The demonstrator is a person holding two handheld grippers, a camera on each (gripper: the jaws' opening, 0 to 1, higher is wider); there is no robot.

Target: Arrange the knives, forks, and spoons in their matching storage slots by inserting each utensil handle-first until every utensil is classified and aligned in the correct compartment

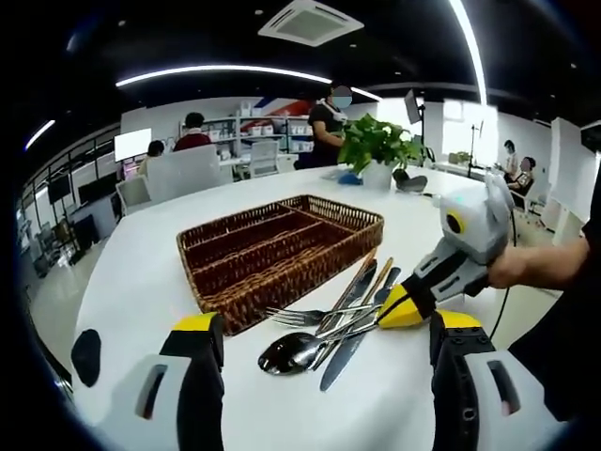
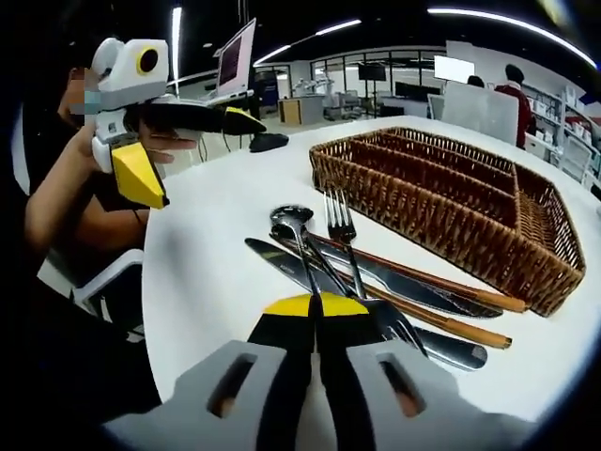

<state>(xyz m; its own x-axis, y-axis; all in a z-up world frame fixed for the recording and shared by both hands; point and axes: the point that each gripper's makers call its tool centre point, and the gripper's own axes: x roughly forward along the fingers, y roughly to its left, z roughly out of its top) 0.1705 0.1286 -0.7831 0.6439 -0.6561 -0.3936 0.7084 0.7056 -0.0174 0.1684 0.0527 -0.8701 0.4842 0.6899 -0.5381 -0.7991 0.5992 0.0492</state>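
Right tongs (image 2: 315,305) together, clamped on steel spoon (image 2: 293,224) handle amid cutlery pile on white counter (image 2: 216,254). Left tongs (image 1: 319,334) apart. Brown wicker compartment tray (image 2: 451,202) alongside. No legible writing.

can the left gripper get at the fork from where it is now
Probably not cleanly: the left gripper is open and near, but the right gripper is shut on the cutlery pile, and the fork lies tangled with the spoon.

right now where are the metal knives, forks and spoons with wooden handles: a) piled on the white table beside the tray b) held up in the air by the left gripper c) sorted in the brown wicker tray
a: the utensils lie heaped on the white table beside the wicker tray, whose slots look empty.
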